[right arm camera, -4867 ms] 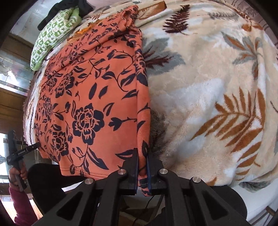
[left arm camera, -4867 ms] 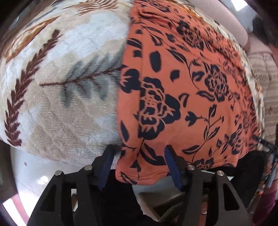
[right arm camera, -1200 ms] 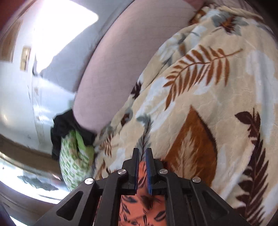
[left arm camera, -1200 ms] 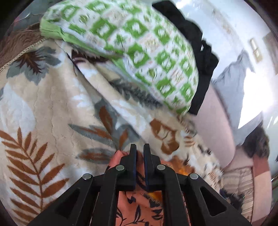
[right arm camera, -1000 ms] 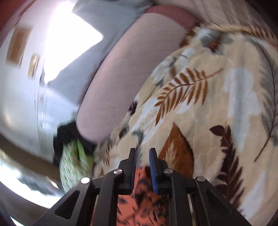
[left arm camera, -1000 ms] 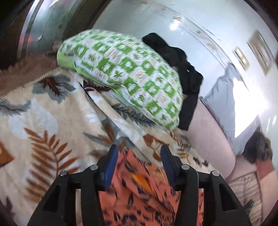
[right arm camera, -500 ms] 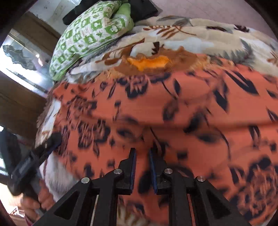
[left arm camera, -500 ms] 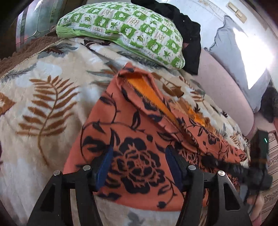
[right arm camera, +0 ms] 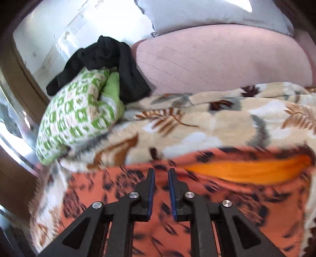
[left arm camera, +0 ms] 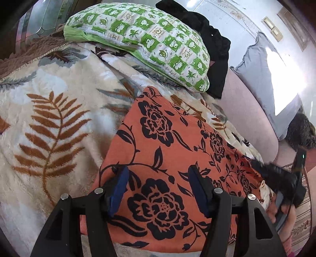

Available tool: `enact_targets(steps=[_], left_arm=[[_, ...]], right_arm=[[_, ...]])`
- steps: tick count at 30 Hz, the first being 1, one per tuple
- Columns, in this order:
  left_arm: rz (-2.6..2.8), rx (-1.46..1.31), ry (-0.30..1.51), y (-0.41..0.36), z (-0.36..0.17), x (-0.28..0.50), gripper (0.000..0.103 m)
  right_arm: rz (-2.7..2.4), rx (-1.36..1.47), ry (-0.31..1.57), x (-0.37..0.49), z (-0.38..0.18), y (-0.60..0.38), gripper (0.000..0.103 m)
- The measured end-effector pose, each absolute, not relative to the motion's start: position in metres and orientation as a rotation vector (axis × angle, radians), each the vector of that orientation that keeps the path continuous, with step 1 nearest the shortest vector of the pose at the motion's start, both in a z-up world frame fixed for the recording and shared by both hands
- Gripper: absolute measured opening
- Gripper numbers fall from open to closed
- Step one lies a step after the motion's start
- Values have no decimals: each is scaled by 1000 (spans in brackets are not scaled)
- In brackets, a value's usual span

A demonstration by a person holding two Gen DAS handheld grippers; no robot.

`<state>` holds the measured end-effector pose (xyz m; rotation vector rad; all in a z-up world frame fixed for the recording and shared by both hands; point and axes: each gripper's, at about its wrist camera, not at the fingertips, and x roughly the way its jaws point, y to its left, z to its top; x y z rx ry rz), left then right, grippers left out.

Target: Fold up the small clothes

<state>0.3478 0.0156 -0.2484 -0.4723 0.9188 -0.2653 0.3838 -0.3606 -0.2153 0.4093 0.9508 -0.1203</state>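
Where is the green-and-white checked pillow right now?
The green-and-white checked pillow lies at the far end of the leaf-print fleece blanket, beyond the orange floral garment, with black clothing against its far side.

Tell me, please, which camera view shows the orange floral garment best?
The left wrist view: the orange floral garment lies sharp and nearly whole on the blanket. The right wrist view shows it motion-blurred, only partly, with a plain orange patch.

The garment (left arm camera: 167,154) is lying flat on the blanket (left arm camera: 49,110), which is covering the bed. Behind it, a pillow (left arm camera: 142,43) is resting on the blanket, with dark clothing (left arm camera: 213,45) piled at its far side. A cushion (right arm camera: 217,13) is leaning behind the mattress (right arm camera: 227,57), right of the pillow.
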Motion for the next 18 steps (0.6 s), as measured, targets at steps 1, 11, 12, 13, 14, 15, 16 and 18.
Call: enact_targets(steps=[1,11,12,13,14,15,16,18], left_arm=[[-266,-458,918,16,-248,347,63],[-231,-336,944,5,-248,341,63],[-223,-336,941,5,-246,341,63],[-217,-338,937,5,-244,339,63],[-213,-340,931,5,-241,338,63],[-211,-345,923,5,-238,336,63],[-208,-352,919,5,-235,334,63],[-219,-382,916,6,-229,326,66]], right_arm=[[-155,402,965,370,-217,-370,16],[-333,537,1040,290,-251,-464,16],[-311,562,1024,285,-242,-463,16],[-278,579,991,278,-230,-460,16],[-250,582,970,272,-221,-455,16],[-212,584,960,263,-212,-451,16],[-173,589,954,252,-204,-448,16],[-112,605,927,227,-191,-439,16]])
